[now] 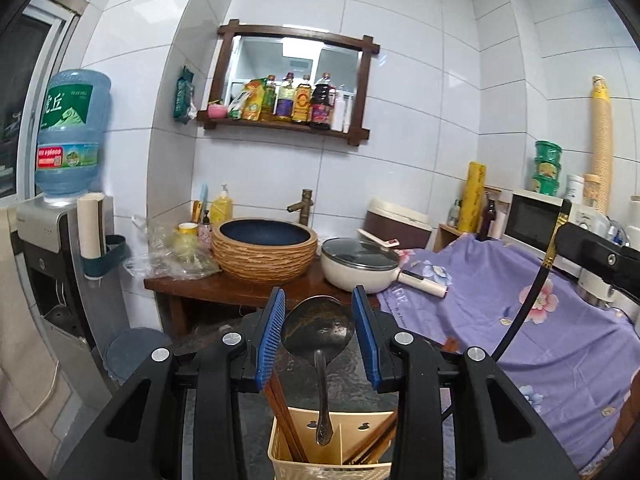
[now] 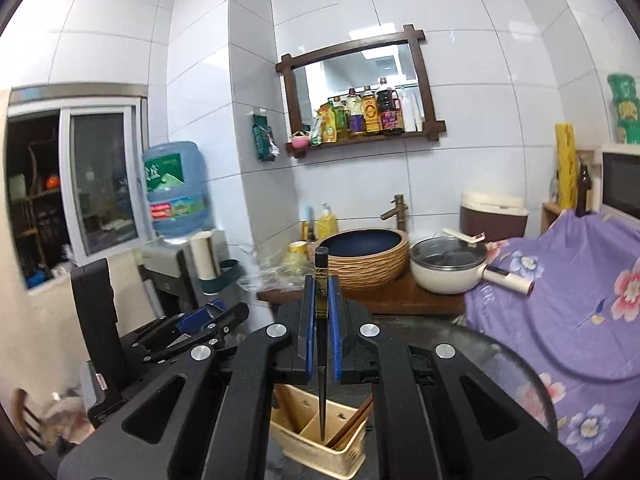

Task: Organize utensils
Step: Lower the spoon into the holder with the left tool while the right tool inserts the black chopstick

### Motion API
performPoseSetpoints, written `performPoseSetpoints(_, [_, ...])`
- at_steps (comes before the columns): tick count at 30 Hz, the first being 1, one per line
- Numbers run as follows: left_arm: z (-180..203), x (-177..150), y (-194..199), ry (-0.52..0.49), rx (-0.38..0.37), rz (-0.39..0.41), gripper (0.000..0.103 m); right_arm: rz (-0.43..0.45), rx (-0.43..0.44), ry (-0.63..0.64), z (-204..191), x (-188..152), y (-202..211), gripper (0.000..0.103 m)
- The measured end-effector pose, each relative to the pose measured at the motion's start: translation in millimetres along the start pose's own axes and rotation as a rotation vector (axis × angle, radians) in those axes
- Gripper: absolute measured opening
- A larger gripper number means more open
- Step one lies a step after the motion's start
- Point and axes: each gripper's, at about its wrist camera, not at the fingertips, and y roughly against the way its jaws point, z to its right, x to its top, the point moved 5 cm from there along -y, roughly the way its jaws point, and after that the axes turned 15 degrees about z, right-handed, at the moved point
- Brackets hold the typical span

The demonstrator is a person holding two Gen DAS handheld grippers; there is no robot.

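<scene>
Beyond your left gripper (image 1: 319,332), up to its left, the water jug (image 1: 71,136) carries a green label whose large characters end in "丘"; the smaller print is unreadable. That gripper points nearly level, pinching a dark metal ladle (image 1: 318,330), bowl up, handle hanging over the cream utensil holder (image 1: 328,448) below. Your right gripper (image 2: 321,320) is pressed onto a black chopstick (image 2: 321,344), its tip inside the holder, whose base is cut off.

The left gripper (image 1: 318,334) points nearly level, jaws clamped on a metal ladle (image 1: 318,330); the right gripper (image 2: 320,318) pinches a dark chopstick (image 2: 321,344) upright.
</scene>
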Motion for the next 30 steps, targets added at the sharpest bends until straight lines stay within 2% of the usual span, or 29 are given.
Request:
performPoseSetpoints(8, [-11, -52, -12, 0.029, 0.030, -0.028, 0.034, -0.025, -0.039, 0.054, -3, -59, -23, 0.007])
performPoseSetpoints(18, [-18, -101, -11, 0.015, 0.015, -0.108, 0.034, -0.118, -0.061, -0.040, 20, -119, -31, 0.007])
performPoseSetpoints(22, [-16, -112, -10, 0.000, -0.003, -0.132, 0.034, -0.132, -0.064, -0.068, 27, -131, -31, 0.007])
performPoseSetpoints(30, [-10, -130, -11, -0.035, -0.022, -0.180, 0.034, -0.129, -0.089, -0.081, 33, -132, -25, 0.007])
